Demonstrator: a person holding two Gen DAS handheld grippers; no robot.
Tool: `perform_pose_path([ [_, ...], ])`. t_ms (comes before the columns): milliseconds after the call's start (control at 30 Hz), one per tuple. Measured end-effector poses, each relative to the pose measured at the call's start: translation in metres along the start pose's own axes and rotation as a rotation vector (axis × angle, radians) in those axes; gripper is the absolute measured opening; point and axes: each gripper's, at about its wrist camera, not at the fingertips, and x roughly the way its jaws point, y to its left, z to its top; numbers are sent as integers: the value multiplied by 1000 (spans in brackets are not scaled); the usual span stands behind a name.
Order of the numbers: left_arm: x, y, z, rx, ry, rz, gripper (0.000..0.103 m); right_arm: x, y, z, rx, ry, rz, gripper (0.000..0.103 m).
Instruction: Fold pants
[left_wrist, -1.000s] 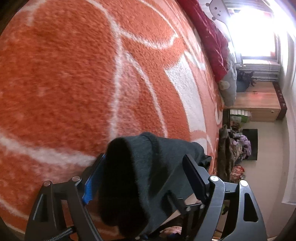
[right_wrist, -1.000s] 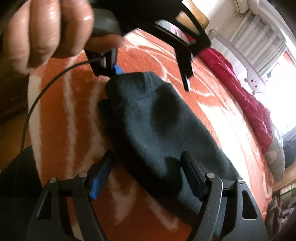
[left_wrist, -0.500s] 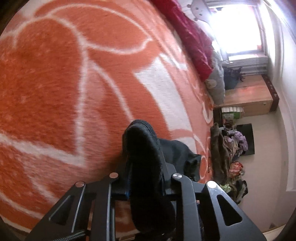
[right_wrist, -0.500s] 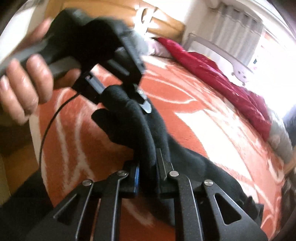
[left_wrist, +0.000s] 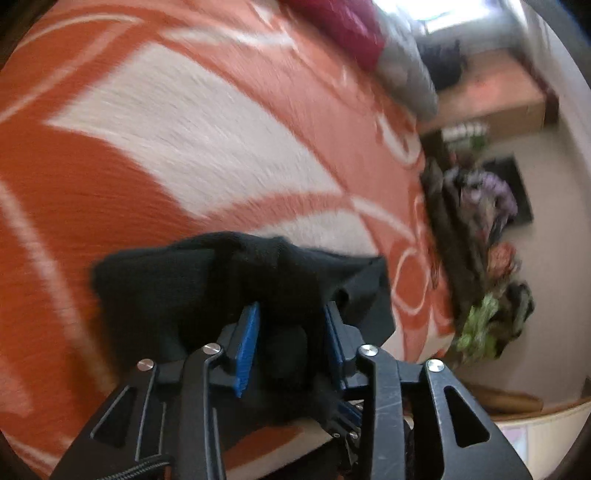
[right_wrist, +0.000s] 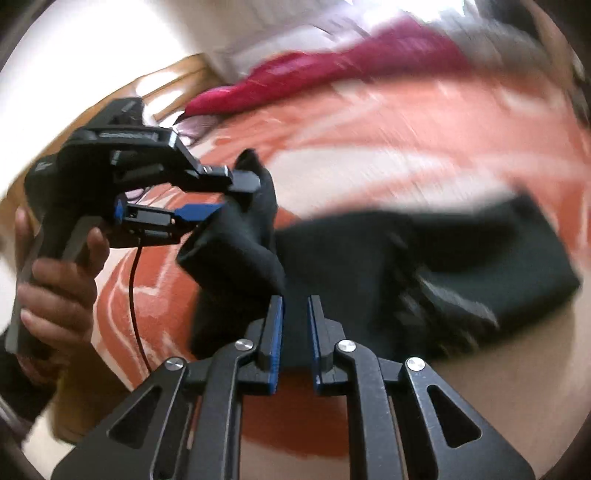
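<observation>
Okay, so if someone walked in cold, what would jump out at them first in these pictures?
The black pants, bunched and lifted off the orange and white blanket, pinched by both tongs: the right tongs low in its own view, the left tongs to their left. Behind, a crimson quilt lies along the blanket's far edge.

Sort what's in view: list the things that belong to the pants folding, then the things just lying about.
In the job:
- black pants, lifted at one end
- left gripper, shut on the pants
- right gripper, shut on the pants
- orange and white blanket beneath, the folding surface

Lying about:
- red bedding along the far edge
- grey pillow
- clothes pile on the floor
</observation>
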Motion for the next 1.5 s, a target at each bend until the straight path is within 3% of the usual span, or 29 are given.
perform_pose_path([
  [67,33,-11,3,-1,67,57,29,6,-26,-6,112,45,32,15],
  [167,51,-23,4,22,81,123,29,3,-51,-9,223,48,75,15],
  [267,38,-34,1,56,59,119,37,-8,-53,-6,222,12,82,15],
  [333,24,-38,-1,74,34,114,52,-15,-49,0,210,-16,122,15],
  [400,5,-36,-5,94,-14,124,60,-15,-43,2,200,-21,171,16],
  [467,-10,-33,-9,110,-42,131,60,-5,-37,11,196,-6,213,20],
  [533,-27,-24,-8,118,-66,143,68,7,-32,18,191,15,204,48],
  [567,-31,-19,-8,115,-77,154,71,10,-31,14,191,19,192,53],
  [733,-36,22,-6,25,-80,145,72,36,-43,9,236,74,169,54],
  [867,-25,37,-5,-2,-68,141,72,37,-48,3,239,61,174,56],
  [933,-24,35,-4,7,-67,137,72,40,-45,6,224,62,186,72],
  [1067,-38,24,3,44,-66,116,72,39,-35,10,183,88,196,74],
  [1200,-63,12,16,126,-99,120,79,29,-46,7,282,70,286,74],
  [1400,-47,0,44,247,21,155,81,36,-41,11,324,55,362,74],
  [1500,-24,-13,55,347,125,176,81,43,-37,12,352,58,406,74],
])
